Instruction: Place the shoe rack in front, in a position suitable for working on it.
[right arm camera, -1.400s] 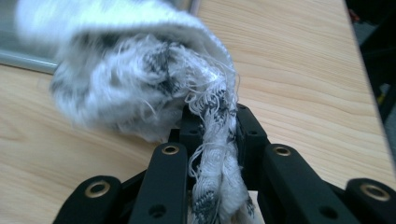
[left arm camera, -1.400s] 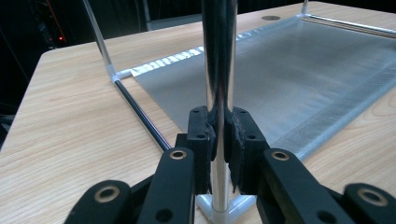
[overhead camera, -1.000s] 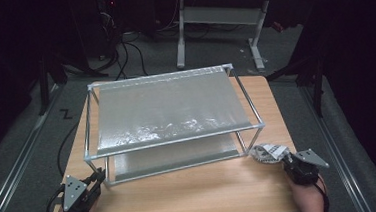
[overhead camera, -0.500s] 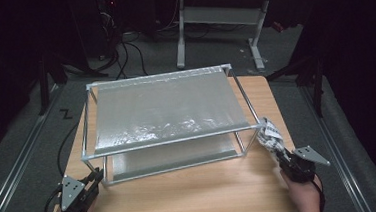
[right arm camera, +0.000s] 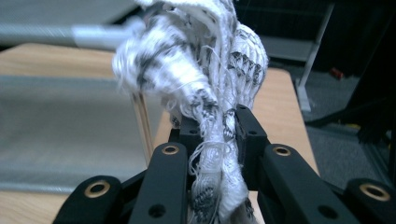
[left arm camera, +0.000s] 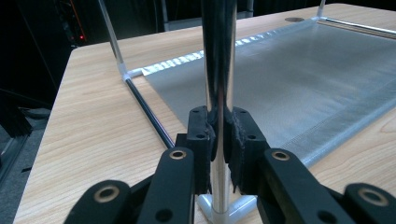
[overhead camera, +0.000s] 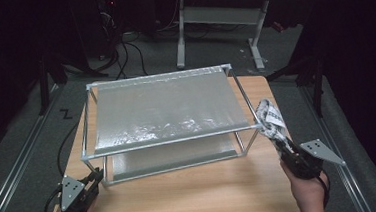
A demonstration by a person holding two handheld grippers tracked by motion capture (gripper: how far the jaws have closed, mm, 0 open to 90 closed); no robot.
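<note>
Left gripper point(overhead camera: 95, 178) clamped on near-left upright post point(left arm camera: 218, 70) of metal rack point(overhead camera: 168, 142); post top cut off in left gripper view. Right gripper point(overhead camera: 280, 144) grasping black-and-white knitted cloth point(overhead camera: 269, 116), held beside rack's near-right corner; cloth pattern blurred, lower end hidden between jaws. Wooden table point(overhead camera: 192, 196) underneath.

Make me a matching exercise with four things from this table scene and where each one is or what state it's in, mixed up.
Things:
1. left tongs
2. right tongs
3. black-and-white cloth
4. lower mesh shelf

States:
A. held up beside the rack's right front corner
B. clamped on an upright metal post
C. lying flat just above the wooden table
D. shut on fabric

Pairs: 1-B, 2-D, 3-A, 4-C
</note>
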